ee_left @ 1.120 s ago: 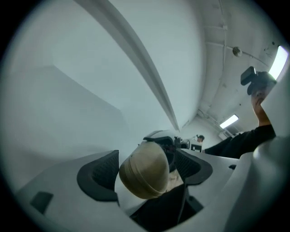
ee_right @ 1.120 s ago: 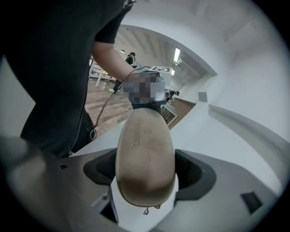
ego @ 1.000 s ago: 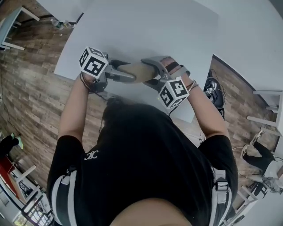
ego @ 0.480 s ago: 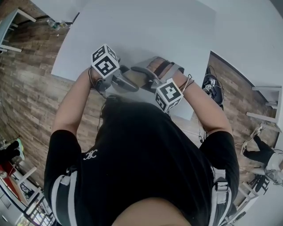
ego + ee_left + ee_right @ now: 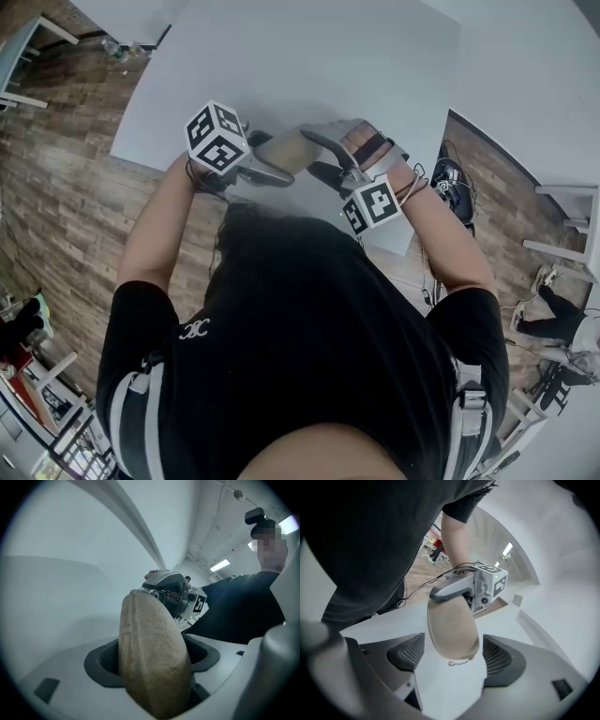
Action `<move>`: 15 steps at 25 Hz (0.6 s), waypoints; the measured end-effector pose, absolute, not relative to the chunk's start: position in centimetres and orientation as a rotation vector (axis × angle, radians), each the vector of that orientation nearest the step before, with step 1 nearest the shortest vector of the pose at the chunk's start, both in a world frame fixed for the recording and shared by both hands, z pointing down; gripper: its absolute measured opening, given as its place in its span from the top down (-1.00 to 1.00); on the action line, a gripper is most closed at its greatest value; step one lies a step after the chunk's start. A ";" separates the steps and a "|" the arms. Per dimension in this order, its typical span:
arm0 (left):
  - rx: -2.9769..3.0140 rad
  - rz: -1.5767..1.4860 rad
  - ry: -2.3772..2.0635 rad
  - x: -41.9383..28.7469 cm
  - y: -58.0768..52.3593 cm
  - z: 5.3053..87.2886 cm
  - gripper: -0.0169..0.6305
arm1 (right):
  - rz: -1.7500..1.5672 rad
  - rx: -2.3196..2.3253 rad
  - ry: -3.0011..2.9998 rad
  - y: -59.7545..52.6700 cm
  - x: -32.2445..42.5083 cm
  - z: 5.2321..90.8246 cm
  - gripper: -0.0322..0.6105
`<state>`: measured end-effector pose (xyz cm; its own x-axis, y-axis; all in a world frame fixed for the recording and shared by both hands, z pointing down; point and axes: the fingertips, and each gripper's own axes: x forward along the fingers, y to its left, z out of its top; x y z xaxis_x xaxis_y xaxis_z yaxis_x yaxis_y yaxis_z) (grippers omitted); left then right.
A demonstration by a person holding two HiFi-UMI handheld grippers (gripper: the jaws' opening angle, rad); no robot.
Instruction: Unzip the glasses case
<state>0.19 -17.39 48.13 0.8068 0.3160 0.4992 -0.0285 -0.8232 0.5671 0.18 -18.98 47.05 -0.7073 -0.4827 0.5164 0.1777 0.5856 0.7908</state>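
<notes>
Left gripper (image 5: 152,665) is clamped on the tan, oval fabric glasses case (image 5: 149,634), which stands up between the dark pads and fills the gap. From this gripper's own camera I see the case's coarse weave and a ridged seam (image 5: 124,634) running down its left edge, with my right gripper's grey body just beyond the case's far end.

My right gripper (image 5: 454,654) is spread wide. Its two ribbed pads (image 5: 408,653) stand clear of the case on either side, and only the case's rounded near tip hangs between them, touching neither. That view alone shows a thin dark chain (image 5: 459,662) dangling under the tip, and the left gripper biting the case's far end.

The head view shows neither the chain nor the seam. It does show the case held level in the air between both grippers, above the near edge of the white counter (image 5: 309,66), with the two black-and-white marker cubes (image 5: 217,138) facing up and the brown wooden floor (image 5: 66,187) to the left.
</notes>
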 end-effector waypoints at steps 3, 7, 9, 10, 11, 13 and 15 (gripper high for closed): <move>2.506 0.721 0.180 -0.5 -18.1 47.0 -0.18 | -1.011 0.363 -2.189 -19.9 2.1 45.0 -0.22; 2.589 0.651 0.174 -0.6 -18.0 45.3 -0.18 | -0.696 0.505 -2.452 -20.8 3.5 40.7 -0.21; 2.603 0.611 0.198 -0.4 -17.7 44.4 -0.18 | -0.551 0.533 -2.571 -21.3 3.6 38.9 -0.19; 2.604 0.576 0.215 -0.4 -17.5 43.9 -0.18 | -0.472 0.531 -2.631 -21.4 3.6 38.3 -0.15; 2.600 0.532 0.234 -0.4 -17.5 43.2 -0.18 | -0.404 0.526 -2.690 -21.6 3.6 37.7 -0.07; 2.582 0.421 0.291 -0.9 -17.1 41.5 -0.18 | -0.320 0.544 -2.808 -22.0 3.7 36.0 0.39; 2.543 0.290 0.391 -1.3 -16.1 39.5 -0.18 | -0.155 0.536 -2.903 -21.8 4.2 35.1 0.66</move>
